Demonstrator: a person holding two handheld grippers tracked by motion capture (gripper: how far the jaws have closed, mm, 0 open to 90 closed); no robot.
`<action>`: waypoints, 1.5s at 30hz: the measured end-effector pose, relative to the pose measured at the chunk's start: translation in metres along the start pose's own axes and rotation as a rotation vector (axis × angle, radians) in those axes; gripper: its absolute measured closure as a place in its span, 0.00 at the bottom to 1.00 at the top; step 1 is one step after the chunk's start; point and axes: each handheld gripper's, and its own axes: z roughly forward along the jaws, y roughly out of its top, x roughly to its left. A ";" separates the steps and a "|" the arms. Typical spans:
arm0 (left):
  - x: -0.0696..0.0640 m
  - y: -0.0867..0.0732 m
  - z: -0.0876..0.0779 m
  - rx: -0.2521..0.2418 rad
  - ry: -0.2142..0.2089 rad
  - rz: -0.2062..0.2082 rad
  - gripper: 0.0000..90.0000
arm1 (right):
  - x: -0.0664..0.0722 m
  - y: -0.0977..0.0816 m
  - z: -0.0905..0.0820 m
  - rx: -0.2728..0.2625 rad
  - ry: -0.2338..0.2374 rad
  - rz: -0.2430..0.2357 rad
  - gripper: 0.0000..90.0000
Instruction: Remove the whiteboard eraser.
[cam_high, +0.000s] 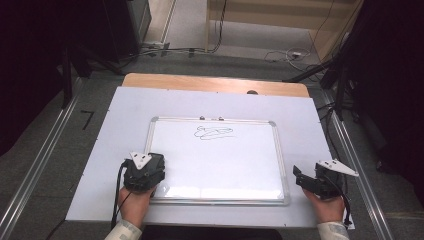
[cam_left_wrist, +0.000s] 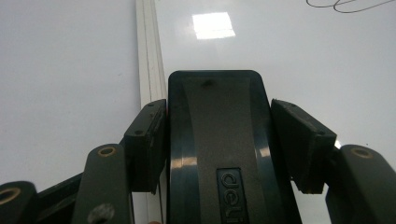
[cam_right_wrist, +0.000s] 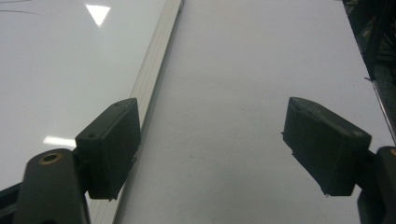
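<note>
— Two grippers are at the near edge of the table (cam_high: 100, 150), one at each side of the whiteboard (cam_high: 225, 165). Which one has something in it?

— The left gripper (cam_left_wrist: 219, 135). In its own view both black pads are pressed against the sides of a dark eraser (cam_left_wrist: 215, 121), a flat block with rounded corners and raised lettering on its back. The jaws are clamped on it.

— Where does that put the eraser?

— At the near left corner of the whiteboard. From the high view the left gripper (cam_high: 145, 172) sits over that corner, with the person's left hand (cam_high: 134, 202) behind it. In the left gripper view the board's pale frame runs just to the left of the eraser, and the eraser's body lies over the glossy writing surface, close to that left edge.

— And the right gripper?

— The right gripper (cam_right_wrist: 212, 149) has its jaws wide apart with nothing between them. It is held over the white sheet that covers the table, just beyond the right edge of the whiteboard, near its near right corner; the frame passes beside one of its pads.

— Anything drawn on the board?

— A black scribble (cam_high: 214, 132) near the far edge, around the middle. It lies well apart from the eraser.
</note>
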 end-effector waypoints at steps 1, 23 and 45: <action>0.000 0.000 0.000 0.000 0.000 -0.002 0.44 | 0.000 0.000 0.000 -0.001 0.000 -0.001 0.20; -0.007 0.000 0.002 0.013 0.042 0.040 0.46 | 0.000 0.000 0.000 -0.002 -0.001 0.002 0.20; 0.004 0.029 -0.012 -0.062 -0.040 0.002 0.46 | -0.001 0.000 0.000 0.001 -0.006 0.004 0.20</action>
